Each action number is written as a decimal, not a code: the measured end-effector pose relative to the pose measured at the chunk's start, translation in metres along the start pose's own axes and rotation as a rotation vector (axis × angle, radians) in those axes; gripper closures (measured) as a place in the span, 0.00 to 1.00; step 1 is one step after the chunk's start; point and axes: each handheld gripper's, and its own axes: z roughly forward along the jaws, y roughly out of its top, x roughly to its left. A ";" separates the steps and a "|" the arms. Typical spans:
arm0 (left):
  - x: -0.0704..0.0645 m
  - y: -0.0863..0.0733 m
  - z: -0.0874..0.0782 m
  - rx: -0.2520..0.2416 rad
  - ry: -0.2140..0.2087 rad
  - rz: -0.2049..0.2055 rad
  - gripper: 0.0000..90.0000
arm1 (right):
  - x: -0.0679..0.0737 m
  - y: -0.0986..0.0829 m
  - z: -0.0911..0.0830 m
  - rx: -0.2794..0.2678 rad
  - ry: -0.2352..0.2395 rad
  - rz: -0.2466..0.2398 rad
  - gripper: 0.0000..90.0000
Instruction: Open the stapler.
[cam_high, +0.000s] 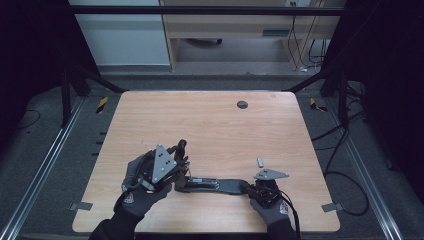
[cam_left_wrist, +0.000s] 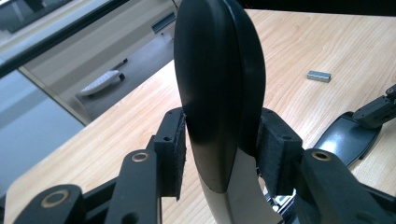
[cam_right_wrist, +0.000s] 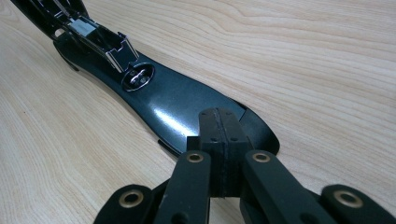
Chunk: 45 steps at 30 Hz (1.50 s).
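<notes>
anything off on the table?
The stapler is swung wide open: the left tool holds its top arm upright while the right tool, shut, presses on the base's end. A loose strip of staples lies apart on the table.

Black stapler (cam_high: 215, 184) on light wood-grain table (cam_high: 220, 130).

High view overhead, facing forward-down — gripper views close, low, sharing the stapler (cam_right_wrist: 159, 100)

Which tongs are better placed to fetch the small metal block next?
Probably right: the right tongs rest shut on the stapler base, beside the block; the left tongs clamp the raised lid.
</notes>
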 end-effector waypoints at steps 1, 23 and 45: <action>0.003 -0.002 -0.002 -0.004 -0.002 -0.016 0.62 | 0.000 0.000 0.000 0.000 0.000 0.000 1.00; 0.024 -0.023 -0.019 -0.024 0.007 -0.097 0.61 | 0.000 0.000 0.000 0.000 -0.003 -0.004 1.00; 0.031 -0.038 -0.029 -0.044 0.007 -0.156 0.61 | 0.000 0.000 0.000 -0.002 0.000 -0.001 1.00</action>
